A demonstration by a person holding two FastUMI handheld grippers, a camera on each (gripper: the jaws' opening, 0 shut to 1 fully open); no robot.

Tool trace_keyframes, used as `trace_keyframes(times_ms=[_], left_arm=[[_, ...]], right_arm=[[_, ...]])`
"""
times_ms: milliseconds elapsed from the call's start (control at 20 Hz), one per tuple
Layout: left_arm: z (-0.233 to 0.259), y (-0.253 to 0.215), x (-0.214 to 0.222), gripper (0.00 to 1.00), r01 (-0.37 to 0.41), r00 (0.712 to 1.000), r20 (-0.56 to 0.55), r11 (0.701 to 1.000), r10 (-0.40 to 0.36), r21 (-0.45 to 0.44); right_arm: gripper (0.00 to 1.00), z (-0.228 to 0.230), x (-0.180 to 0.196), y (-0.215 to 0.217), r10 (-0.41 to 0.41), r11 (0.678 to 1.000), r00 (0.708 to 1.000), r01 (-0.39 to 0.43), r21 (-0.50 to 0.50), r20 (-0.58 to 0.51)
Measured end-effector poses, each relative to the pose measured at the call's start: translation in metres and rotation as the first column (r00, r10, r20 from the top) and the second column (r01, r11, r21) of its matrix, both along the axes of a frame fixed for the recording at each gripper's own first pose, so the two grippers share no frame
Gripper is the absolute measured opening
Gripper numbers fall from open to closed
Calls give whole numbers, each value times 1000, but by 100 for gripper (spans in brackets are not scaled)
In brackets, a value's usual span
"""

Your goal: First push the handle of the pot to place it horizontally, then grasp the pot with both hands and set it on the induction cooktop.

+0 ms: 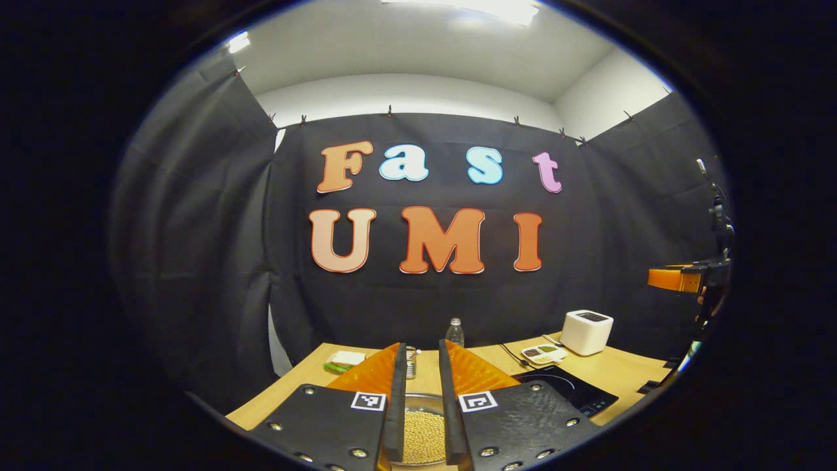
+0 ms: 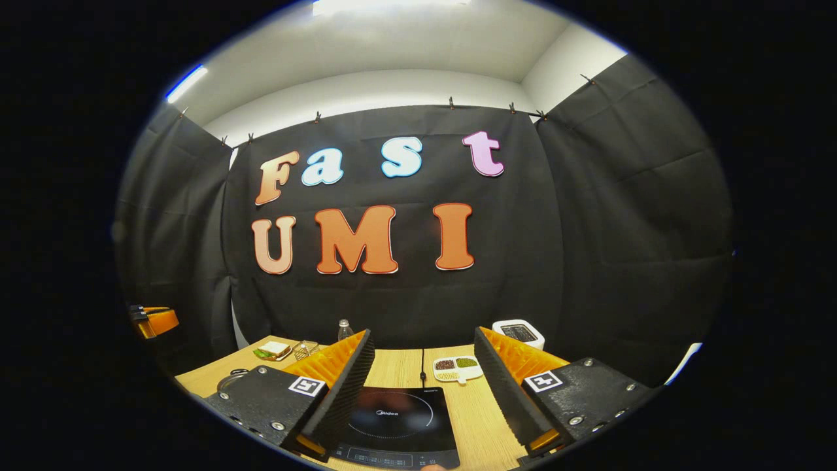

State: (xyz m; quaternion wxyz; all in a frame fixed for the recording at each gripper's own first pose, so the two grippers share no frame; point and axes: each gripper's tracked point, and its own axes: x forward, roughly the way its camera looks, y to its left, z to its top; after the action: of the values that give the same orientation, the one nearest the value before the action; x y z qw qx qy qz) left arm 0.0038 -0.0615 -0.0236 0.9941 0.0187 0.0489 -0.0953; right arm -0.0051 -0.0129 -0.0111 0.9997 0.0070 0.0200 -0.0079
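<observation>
In the left gripper view a metal pot (image 1: 422, 428) holding pale yellow grains lies on the wooden table (image 1: 614, 369), just below my left gripper (image 1: 422, 347). Its fingers stand only a narrow gap apart, with nothing pressed between them. The black induction cooktop (image 1: 567, 389) lies to the pot's right. In the right gripper view my right gripper (image 2: 422, 337) hangs wide open over the cooktop (image 2: 395, 418). A curved metal part (image 2: 229, 379), likely the pot's, peeks out at the left. The pot's handle is hidden.
At the back of the table stand a water bottle (image 1: 455, 331), a white box-shaped appliance (image 1: 586, 331), a divided dish of beans (image 1: 544, 354), a sandwich on a plate (image 1: 345, 360) and a small glass (image 1: 410, 362). The cooktop's cord (image 2: 422, 363) runs to the back.
</observation>
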Motion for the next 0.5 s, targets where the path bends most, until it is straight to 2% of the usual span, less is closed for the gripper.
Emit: trace_keyframes(times_ms=[50, 100, 150, 200, 350, 500], left_arm=[[-5, 1, 2, 25, -4, 1000, -9, 1000, 4, -3], [-12, -2, 2, 8, 4, 1000, -25, 1000, -4, 0], [-19, -7, 1, 8, 15, 999, -38, 1000, -15, 0], [-26, -10, 2, 4, 26, 998, -59, 1000, -26, 0], [-55, -34, -5, 2, 102, 986, -129, 995, -104, -22], [-83, -37, -6, 2, 112, 976, -188, 994, -109, 10]], right_arm=[[95, -1, 1, 1, 2, 1000, 1000, -2, -1, -1], [95, -2, 2, 2, 4, 1000, 1000, -4, -2, -3], [95, -3, 1, 3, 5, 1000, 1000, -5, -2, -4], [95, -4, 2, 2, 5, 1000, 1000, -5, 0, -5], [95, -8, 3, 4, 8, 1000, 1000, -8, 7, -14], [95, -11, 4, 3, 6, 1000, 1000, -6, 8, -21]])
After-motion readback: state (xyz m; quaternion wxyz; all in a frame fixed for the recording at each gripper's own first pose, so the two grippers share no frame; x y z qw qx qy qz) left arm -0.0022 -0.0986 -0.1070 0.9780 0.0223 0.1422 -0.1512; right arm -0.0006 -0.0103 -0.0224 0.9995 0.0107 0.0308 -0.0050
